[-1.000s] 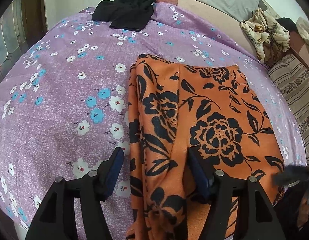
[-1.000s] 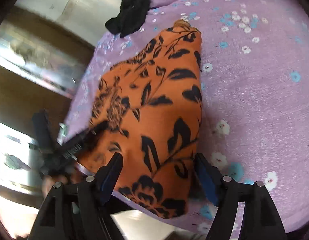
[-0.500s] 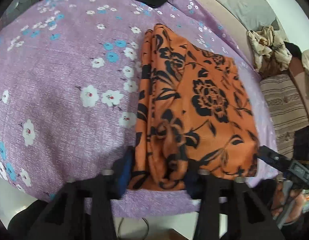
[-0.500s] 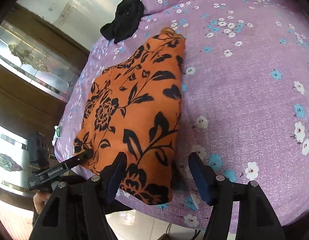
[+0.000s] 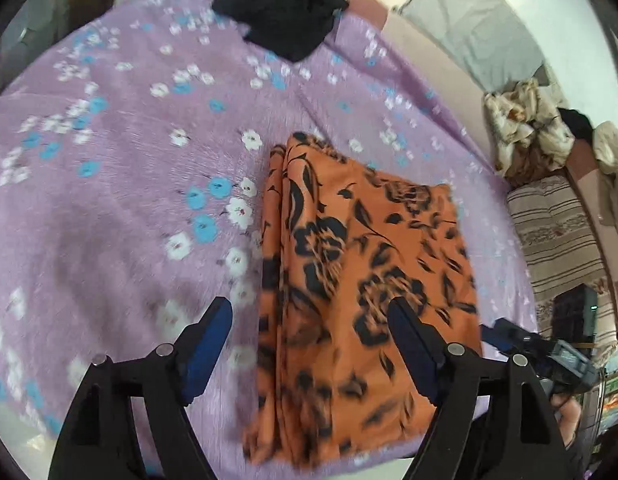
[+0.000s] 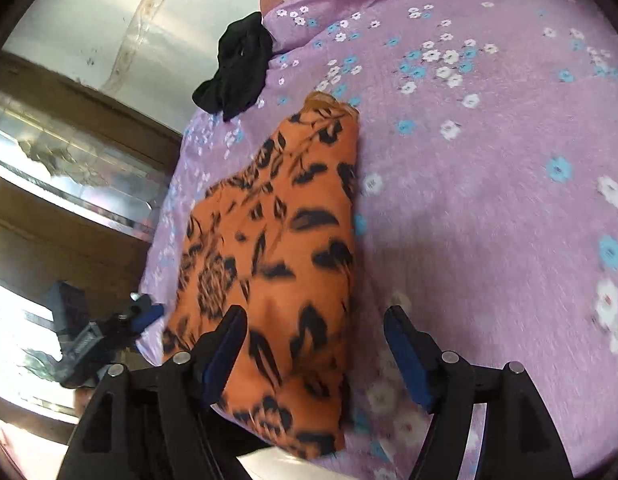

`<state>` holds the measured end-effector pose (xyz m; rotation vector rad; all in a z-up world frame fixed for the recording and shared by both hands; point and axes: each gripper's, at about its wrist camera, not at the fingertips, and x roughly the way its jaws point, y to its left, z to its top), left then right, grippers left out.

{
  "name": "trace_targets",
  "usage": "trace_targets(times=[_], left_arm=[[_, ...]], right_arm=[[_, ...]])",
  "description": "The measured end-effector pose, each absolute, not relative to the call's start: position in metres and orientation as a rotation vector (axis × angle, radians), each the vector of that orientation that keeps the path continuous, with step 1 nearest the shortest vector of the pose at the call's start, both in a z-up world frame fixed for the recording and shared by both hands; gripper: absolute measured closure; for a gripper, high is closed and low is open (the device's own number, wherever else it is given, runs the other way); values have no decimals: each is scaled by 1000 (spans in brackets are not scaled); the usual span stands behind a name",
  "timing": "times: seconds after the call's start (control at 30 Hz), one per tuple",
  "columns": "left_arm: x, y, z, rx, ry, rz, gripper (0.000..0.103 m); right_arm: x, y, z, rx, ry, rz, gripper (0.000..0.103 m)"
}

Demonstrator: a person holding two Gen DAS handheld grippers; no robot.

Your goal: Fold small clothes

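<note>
Both fisheye views are brightly daylit and smeared by motion blur. Glare is seen on the glazed wooden cabinet [image 6: 69,168]; edges are bent and vignetted black.

Both wrist cameras look steeply down from close above the bed's near edge. Both views share the folded orange cloth with black flowers [image 5: 365,280] [image 6: 277,248] and the crumpled black garment [image 5: 281,12] [image 6: 237,68] at twelve o'clock.
</note>
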<state>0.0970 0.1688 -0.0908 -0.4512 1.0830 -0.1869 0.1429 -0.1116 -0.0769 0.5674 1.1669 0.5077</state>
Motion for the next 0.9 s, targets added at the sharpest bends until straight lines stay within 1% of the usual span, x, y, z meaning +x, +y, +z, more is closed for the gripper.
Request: trace_targets(times=[0.1, 0.17, 0.2, 0.23, 0.27, 0.3, 0.33, 0.4, 0.47, 0.53, 0.67, 0.8, 0.9], left_arm=[[113, 163, -122, -482, 1187, -199, 23], [112, 157, -123, -426, 1152, -204, 26], [110, 153, -121, -392, 1150, -212, 43], [110, 150, -120, -412, 1158, -252, 56], [109, 149, -121, -427, 1158, -247, 59], [109, 148, -121, -423, 1155, -242, 62], [109, 148, -121, -427, 1150, -244, 64], [107, 149, -117, -443, 1144, -241, 71], [103, 145, -101, -427, 1109, -238, 75], [98, 142, -85, -421, 1072, -250, 75], [102, 125, -45, -394, 976, -274, 75], [125, 103, -34, -362, 928, -304, 75], [144, 84, -45, -329, 932, -307, 75]], right_arm=[[164, -99, -88, 570, 1199, 538, 29], [176, -85, -102, 559, 1245, 555, 28], [177, -78, -106, 541, 1258, 581, 35], [177, -69, -107, 482, 1255, 579, 44], [175, -61, -106, 415, 1243, 573, 53], [174, -57, -104, 391, 1232, 576, 60], [174, -55, -100, 383, 1226, 582, 62], [171, -53, -90, 340, 1204, 600, 66], [169, -54, -75, 324, 1178, 623, 67], [168, -59, -62, 321, 1138, 646, 68], [173, -81, -17, 303, 1027, 678, 68], [196, -116, 9, 302, 963, 652, 68], [218, -143, 6, 319, 961, 612, 68]])
